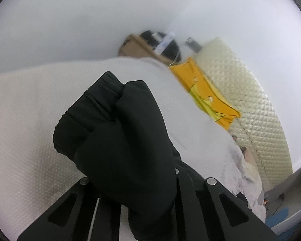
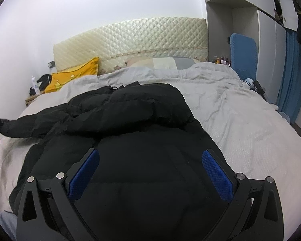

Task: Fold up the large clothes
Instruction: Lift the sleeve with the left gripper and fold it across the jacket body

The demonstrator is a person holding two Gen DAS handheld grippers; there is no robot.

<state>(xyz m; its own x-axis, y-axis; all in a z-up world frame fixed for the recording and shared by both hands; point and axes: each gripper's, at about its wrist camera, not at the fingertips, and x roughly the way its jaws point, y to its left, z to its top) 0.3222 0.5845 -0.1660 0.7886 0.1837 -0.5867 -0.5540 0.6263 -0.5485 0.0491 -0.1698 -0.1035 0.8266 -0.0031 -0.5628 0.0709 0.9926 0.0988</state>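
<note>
While the black padded jacket lay spread across the pale grey bedcover, the right gripper hovered over its lower part with blue-padded jaws wide apart and nothing between them. Out at the far left, the left gripper was clenched on the jacket's sleeve end, lifted off the bedcover, with an orange pillow beyond.

Black jacket sleeve is hiding the left gripper's fingertips (bedside clutter is blurring).
</note>
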